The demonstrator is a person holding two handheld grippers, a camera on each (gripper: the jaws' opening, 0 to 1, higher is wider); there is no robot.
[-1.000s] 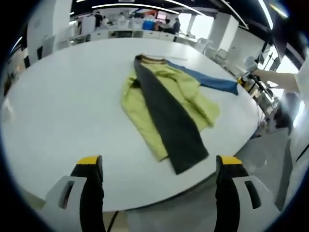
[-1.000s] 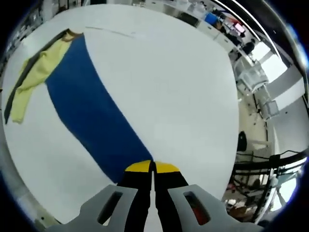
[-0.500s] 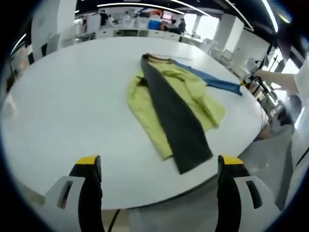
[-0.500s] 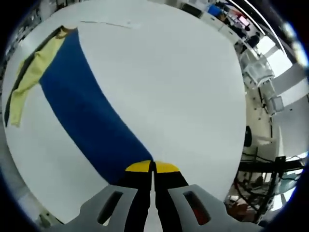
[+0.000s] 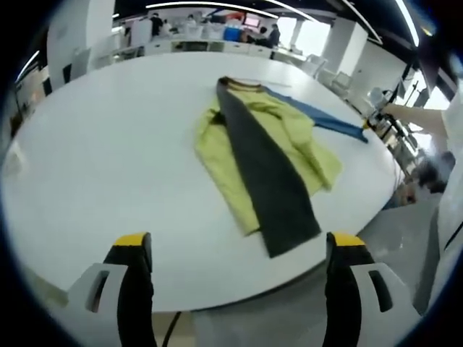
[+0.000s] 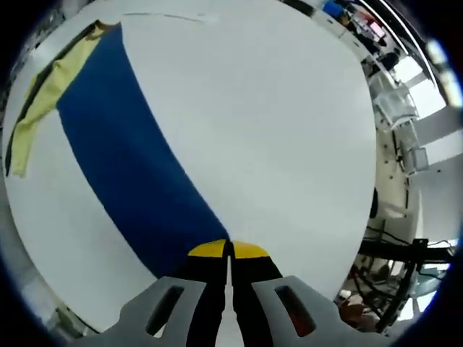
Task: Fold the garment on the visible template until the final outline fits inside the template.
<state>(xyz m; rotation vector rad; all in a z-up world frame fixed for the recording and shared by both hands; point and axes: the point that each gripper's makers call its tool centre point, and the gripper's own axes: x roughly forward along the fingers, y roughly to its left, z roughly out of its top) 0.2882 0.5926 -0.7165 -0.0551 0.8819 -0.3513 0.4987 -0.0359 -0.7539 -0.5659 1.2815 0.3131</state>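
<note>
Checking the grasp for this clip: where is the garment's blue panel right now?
In the right gripper view the blue panel runs from the yellow section at upper left to the right gripper, shut on its corner, over the white table.

Left gripper (image 5: 239, 249): we see its jaws wide apart, holding nothing, above the near table edge.
Table (image 5: 101, 159): white, round.
Garment (image 5: 271, 155): yellow-green with a dark grey panel and a blue strip, lying flat, well apart from our jaws.
Hand (image 5: 412, 116): at the blue strip's far end.
</note>
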